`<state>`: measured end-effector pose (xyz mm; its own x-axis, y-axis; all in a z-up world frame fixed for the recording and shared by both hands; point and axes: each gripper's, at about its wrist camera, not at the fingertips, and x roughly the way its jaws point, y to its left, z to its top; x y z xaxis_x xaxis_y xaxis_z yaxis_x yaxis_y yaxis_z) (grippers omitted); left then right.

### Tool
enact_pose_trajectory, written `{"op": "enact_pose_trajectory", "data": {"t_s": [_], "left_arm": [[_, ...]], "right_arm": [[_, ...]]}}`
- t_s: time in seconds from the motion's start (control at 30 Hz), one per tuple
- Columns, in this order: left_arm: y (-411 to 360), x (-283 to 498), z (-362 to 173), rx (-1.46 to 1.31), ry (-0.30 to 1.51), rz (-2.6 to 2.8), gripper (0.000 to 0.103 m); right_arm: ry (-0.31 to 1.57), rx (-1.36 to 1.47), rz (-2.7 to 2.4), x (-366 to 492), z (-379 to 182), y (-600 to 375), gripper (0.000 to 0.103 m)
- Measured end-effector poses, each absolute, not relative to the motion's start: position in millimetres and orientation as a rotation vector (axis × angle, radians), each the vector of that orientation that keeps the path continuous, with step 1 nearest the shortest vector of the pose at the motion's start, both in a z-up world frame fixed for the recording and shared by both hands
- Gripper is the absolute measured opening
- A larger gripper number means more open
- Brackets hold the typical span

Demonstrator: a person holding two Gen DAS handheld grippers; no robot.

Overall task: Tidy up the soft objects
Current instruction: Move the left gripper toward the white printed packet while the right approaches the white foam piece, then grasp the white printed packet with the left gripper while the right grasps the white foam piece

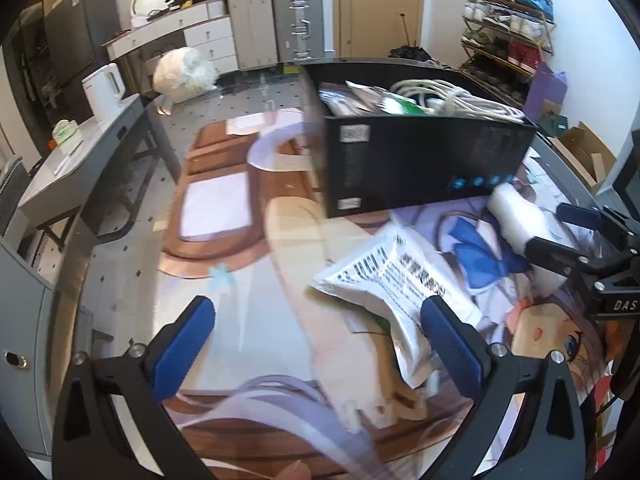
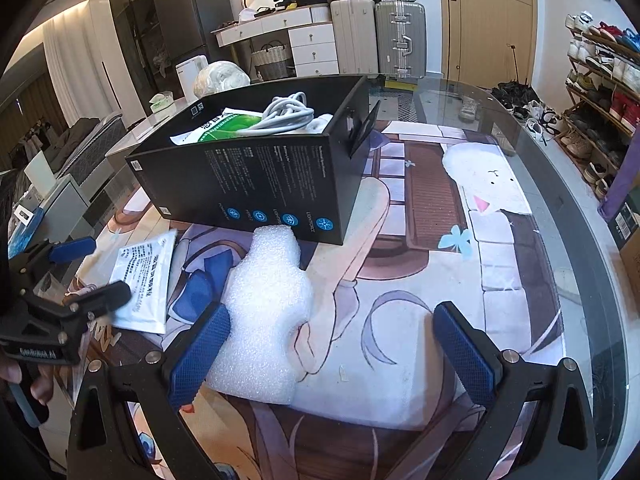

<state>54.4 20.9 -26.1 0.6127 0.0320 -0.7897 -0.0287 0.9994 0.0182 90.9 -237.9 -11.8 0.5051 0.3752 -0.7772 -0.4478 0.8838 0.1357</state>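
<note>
While open, foam (image 2: 266,312) touching hand-held gripper (image 2: 332,352).

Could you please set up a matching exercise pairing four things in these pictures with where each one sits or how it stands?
Things:
1. white cable
2. foam sheet
3. printed white pouch
4. left gripper

Places or states:
A. lying on the mat, in front of the black box, beside the right gripper's left finger
B. coiled inside the black box
C. open, holding nothing
D. lying on the mat, next to the left gripper's right finger

Pairs: 1-B, 2-A, 3-D, 4-C
</note>
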Motion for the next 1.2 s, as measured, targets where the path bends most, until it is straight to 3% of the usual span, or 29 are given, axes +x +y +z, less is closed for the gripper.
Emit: {"op": "enact_pose_trajectory", "data": {"t_s": [0.53, 0.63, 0.77, 1.2], "left_arm": [[-16, 81, -34, -0.066, 0.973, -0.018, 0.1], [-24, 84, -34, -0.018, 0.965, -0.001, 0.094], [-34, 80, -30, 0.014, 0.929, -0.059, 0.077], [-30, 64, -27, 0.058, 0.893, -0.16, 0.062]], "right_arm": [[0.915, -0.085, 0.498, 91, -12, -238, 0.102], [0.915, -0.086, 0.498, 90, -11, -237, 0.102], [0.916, -0.086, 0.499, 90, -11, -236, 0.102], [0.909, -0.091, 0.522, 89, -8, -234, 0.102]]}}
